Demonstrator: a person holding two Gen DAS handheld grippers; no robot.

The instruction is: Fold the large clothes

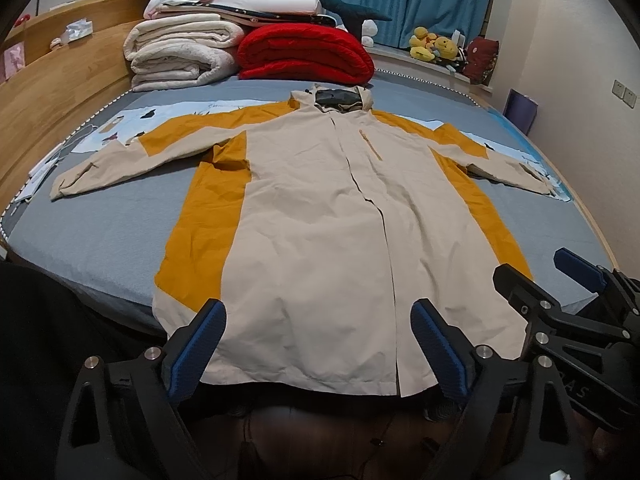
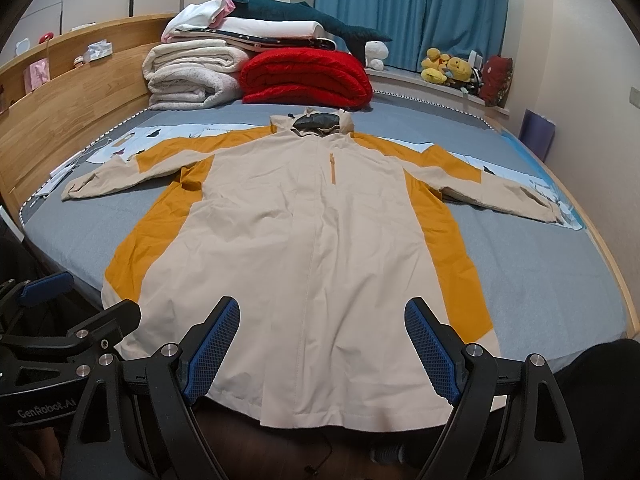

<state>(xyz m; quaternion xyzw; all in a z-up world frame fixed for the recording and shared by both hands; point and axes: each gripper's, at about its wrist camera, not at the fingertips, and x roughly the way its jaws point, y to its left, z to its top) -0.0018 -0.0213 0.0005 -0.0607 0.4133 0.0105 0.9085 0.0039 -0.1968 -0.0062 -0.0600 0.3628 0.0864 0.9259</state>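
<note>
**Jacket laid flat, both grippers poised at the hem**

Jacket first: a long cream and mustard-yellow hooded jacket of thin woven cloth (image 1: 320, 216) lies face up on the grey-blue sheeted bed (image 1: 100, 232), hood toward the far end, hem hanging just over the near edge. Both sleeves are stretched out sideways, well apart from the body panels, and the front is closed down the middle. That spread-out lay looks deliberate: with sleeves out and the front smooth, each fold line can be picked cleanly, so no fold seems to have been made yet.

The left gripper (image 1: 318, 344) hovers over the hem with its blue pads spread wide; cloth shows between them but neither pad presses on it. The right gripper (image 2: 322, 344) hangs beside it in the same way, fingers wide apart and empty, above the hem's middle. Both point down and forward along the garment, a likely stance for choosing where to take hold, probably a hem corner or a sleeve.

At the far end, a stack of folded cream blankets (image 1: 180, 56) and a rolled red quilt (image 1: 304, 54) sit well clear of the hood, against the wooden headboard (image 1: 52, 92). That leaves the sheet around the garment free for swinging sleeves inward.
</note>
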